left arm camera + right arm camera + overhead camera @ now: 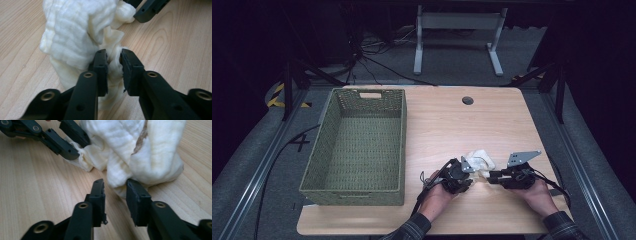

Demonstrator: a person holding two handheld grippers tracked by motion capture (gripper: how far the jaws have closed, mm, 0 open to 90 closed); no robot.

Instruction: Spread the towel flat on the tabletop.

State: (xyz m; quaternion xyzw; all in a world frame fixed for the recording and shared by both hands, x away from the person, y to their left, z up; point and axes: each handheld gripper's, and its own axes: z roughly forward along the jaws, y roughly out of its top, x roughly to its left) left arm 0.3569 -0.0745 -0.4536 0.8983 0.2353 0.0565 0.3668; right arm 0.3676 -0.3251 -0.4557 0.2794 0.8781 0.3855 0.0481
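Observation:
A crumpled white cloth lies on the wooden table near the front, between my two grippers. My left gripper comes at it from the left. In the left gripper view, its jaws pinch a fold at the cloth's lower edge. My right gripper comes in from the right. In the right gripper view, its jaws stand a little apart around a hanging corner of the cloth, with bare table visible between them. That cloth has a brown stain along one fold.
A green woven basket stands empty on the left half of the table, its near wall level with my hands. A round cable hole is at the table's back. A white table frame stands on the floor beyond.

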